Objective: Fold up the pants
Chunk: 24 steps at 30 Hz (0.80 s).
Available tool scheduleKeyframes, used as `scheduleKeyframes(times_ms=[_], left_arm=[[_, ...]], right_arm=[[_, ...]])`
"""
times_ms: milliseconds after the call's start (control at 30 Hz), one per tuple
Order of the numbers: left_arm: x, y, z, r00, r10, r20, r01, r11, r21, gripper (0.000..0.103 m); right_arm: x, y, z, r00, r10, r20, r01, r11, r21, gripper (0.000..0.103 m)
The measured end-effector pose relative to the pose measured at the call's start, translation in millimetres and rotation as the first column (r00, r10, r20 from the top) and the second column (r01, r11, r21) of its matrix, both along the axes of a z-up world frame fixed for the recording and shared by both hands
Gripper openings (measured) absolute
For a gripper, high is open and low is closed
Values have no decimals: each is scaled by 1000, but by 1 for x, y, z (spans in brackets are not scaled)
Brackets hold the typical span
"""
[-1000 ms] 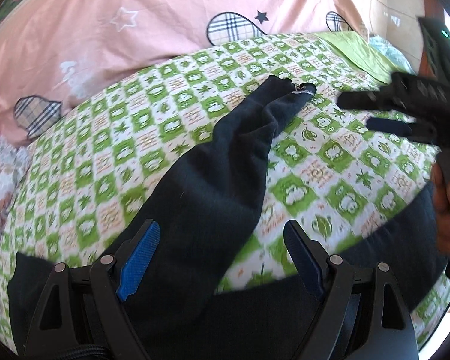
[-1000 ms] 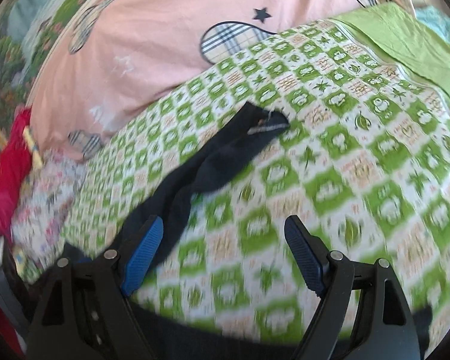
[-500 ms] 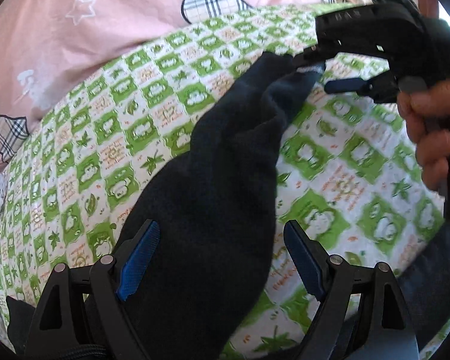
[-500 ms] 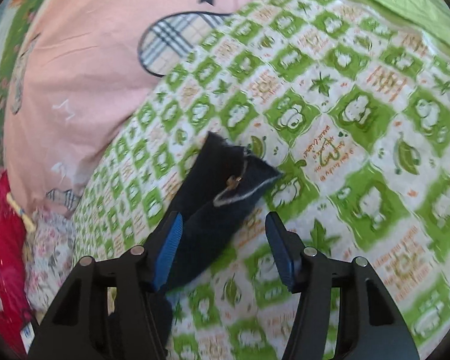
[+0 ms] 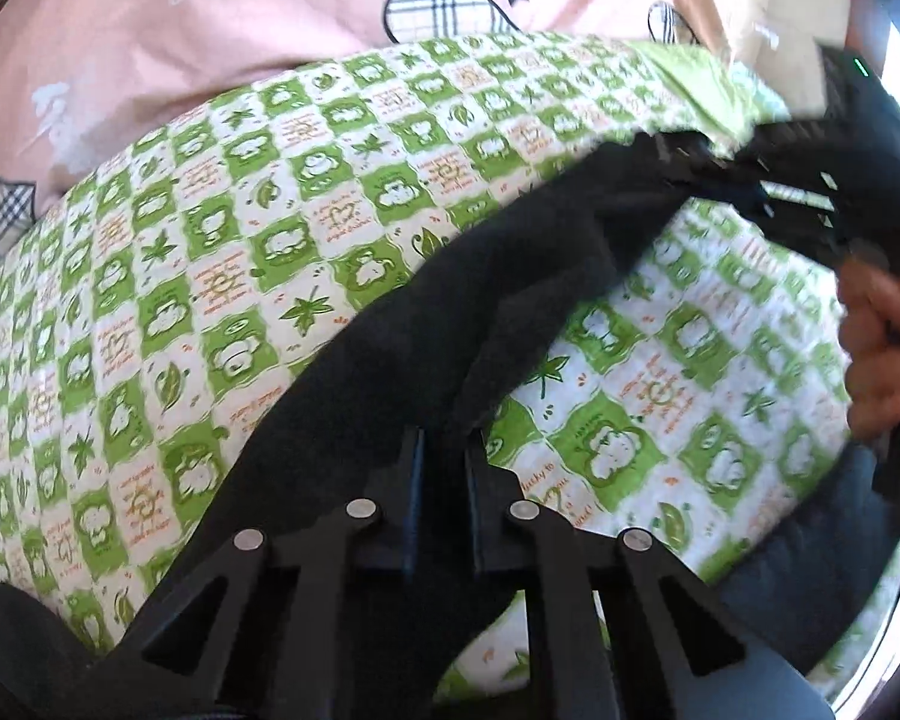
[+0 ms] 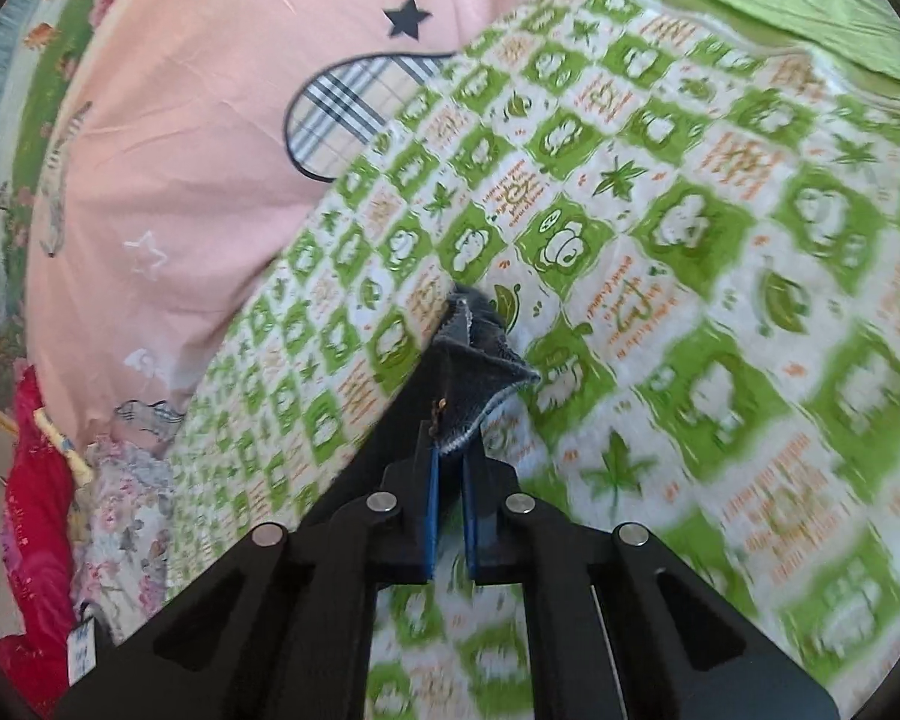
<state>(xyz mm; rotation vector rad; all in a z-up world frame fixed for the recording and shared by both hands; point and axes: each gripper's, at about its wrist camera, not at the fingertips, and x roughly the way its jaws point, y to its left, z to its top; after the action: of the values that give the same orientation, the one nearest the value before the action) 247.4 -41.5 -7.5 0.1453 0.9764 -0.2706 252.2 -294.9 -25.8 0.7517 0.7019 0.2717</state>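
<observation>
Green-and-white checked bedsheet (image 5: 222, 276) covers a bed, with a pink quilt (image 6: 168, 138) along its far edge. Dark pants (image 5: 450, 324) stretch across the sheet. Both jaws have just closed: the left gripper (image 5: 444, 450) pinches mid-leg fabric, the right gripper (image 6: 448, 462) pinches the hem (image 6: 480, 378).

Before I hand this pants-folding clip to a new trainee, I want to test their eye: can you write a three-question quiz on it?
1. True or false: the right gripper has closed on the hem of the pant leg.
2. What does the left gripper hold: A) the pink quilt, B) dark pants fabric, C) nothing?
3. What colour are the squares on the sheet under the pants?

Key: 1 true; 2 B; 3 green and white.
</observation>
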Motion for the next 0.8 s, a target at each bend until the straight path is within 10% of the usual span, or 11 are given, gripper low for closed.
scheduleKeyframes(times_ms=[433,500,633,800], left_arm=[[-75,7,37,996,-52,69,56,997,-48,7],[-81,0,37,993,-82,84,84,996,-23,13],[-84,-16,33,981,-163,103,158,986,55,68],[-82,-36,15,966,-244,87,226,957,179,68]], right_arm=[[-117,-35,16,998,-29,59,26,999,47,7],[-122,-34,18,998,-28,61,26,999,47,7],[-126,-35,18,998,-36,60,33,998,53,7],[-130,-36,12,998,-41,46,39,998,54,7]])
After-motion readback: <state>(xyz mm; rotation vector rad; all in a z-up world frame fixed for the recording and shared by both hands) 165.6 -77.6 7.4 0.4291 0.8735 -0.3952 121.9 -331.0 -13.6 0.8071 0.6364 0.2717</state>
